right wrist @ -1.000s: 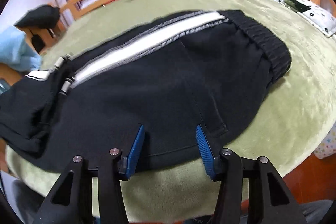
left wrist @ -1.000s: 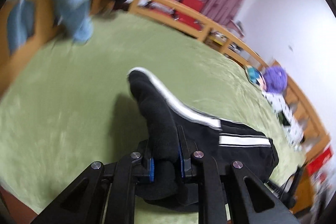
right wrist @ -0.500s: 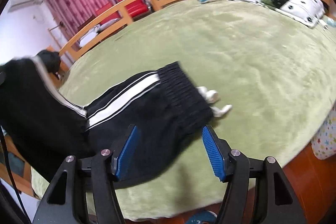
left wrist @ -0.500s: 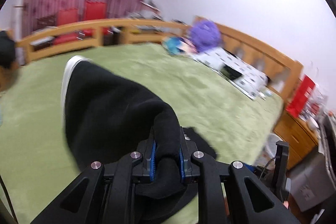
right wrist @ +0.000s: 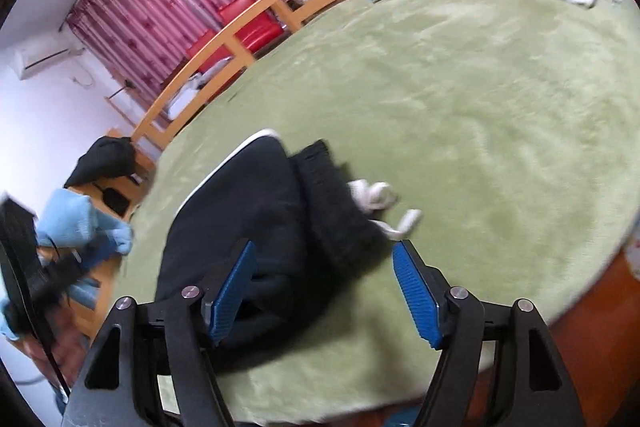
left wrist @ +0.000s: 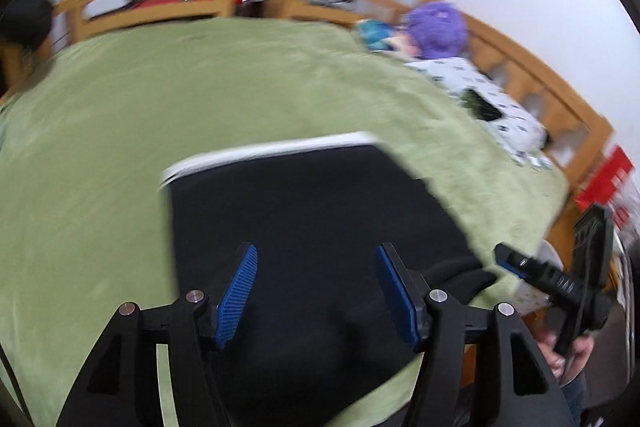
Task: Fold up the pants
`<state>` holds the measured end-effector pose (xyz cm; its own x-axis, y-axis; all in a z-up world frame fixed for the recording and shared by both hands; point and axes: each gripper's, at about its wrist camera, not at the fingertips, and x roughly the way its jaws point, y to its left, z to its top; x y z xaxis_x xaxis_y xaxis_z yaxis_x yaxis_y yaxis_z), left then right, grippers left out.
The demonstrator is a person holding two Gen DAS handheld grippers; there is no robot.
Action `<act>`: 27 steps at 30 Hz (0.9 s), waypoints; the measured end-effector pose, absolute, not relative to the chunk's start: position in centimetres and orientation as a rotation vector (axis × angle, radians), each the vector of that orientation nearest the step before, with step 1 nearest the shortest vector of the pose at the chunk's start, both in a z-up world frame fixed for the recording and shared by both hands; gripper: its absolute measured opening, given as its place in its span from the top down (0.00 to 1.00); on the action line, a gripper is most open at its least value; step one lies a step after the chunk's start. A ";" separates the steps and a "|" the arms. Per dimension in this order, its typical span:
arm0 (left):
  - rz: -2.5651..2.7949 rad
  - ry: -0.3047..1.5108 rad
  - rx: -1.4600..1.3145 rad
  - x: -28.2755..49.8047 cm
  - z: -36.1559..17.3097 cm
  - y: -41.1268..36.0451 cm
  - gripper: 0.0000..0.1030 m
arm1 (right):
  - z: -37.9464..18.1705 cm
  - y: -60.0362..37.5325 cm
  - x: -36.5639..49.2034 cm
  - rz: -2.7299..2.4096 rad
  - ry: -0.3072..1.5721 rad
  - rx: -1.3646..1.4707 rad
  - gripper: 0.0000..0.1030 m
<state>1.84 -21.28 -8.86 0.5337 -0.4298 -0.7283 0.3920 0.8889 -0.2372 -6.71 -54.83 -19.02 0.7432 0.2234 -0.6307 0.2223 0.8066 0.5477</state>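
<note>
Letting go: left gripper [left wrist: 316, 291] opening over black pants [left wrist: 304, 227], nothing pinched, so folded-over layer can settle flat on green bed [left wrist: 120, 115]. Right gripper [right wrist: 324, 291] also opening, empty, above waistband end near bed edge; white drawstring [right wrist: 376, 195] trailing loose beside it.

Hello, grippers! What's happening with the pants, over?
Left gripper opening, empty. Right gripper opening, empty. Black pants folded on green blanket. White drawstring sticking out.
</note>
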 end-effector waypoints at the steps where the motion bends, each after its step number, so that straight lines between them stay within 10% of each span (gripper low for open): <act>1: -0.466 0.892 -0.056 1.9 -9.5 -20.1 0.42 | -19.3 -54.2 -5.9 0.015 0.770 0.647 0.30; 5: -0.393 0.974 -0.092 1.5 -12.6 -16.4 0.41 | -22.0 -51.6 -1.9 0.046 0.932 0.636 0.32; 6: -0.400 0.993 -0.112 1.3 -13.3 -15.7 0.41 | -21.9 -51.2 -1.8 0.051 0.926 0.633 0.43; 7: -0.411 1.007 -0.133 1.1 -13.8 -15.1 0.41 | -21.3 -50.7 -1.7 0.122 0.904 0.624 0.75; 9: -0.453 1.024 -0.186 0.6 -14.4 -14.5 0.41 | -18.6 -51.1 -2.9 0.223 0.778 0.640 0.86; 15: -0.580 1.070 -0.252 -0.9 -17.3 -17.2 0.34 | -18.9 -53.9 -4.5 0.046 0.745 0.611 0.86; 27: -0.579 1.057 -0.203 -1.4 -17.7 -16.9 0.33 | -18.5 -53.6 -4.4 -0.083 0.808 0.403 0.47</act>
<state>-1.43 -16.86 -17.69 0.3603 -0.5396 -0.7610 0.3506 0.8342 -0.4256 -4.45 -53.59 -18.48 0.6920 0.0798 -0.7175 0.2239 0.9211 0.3184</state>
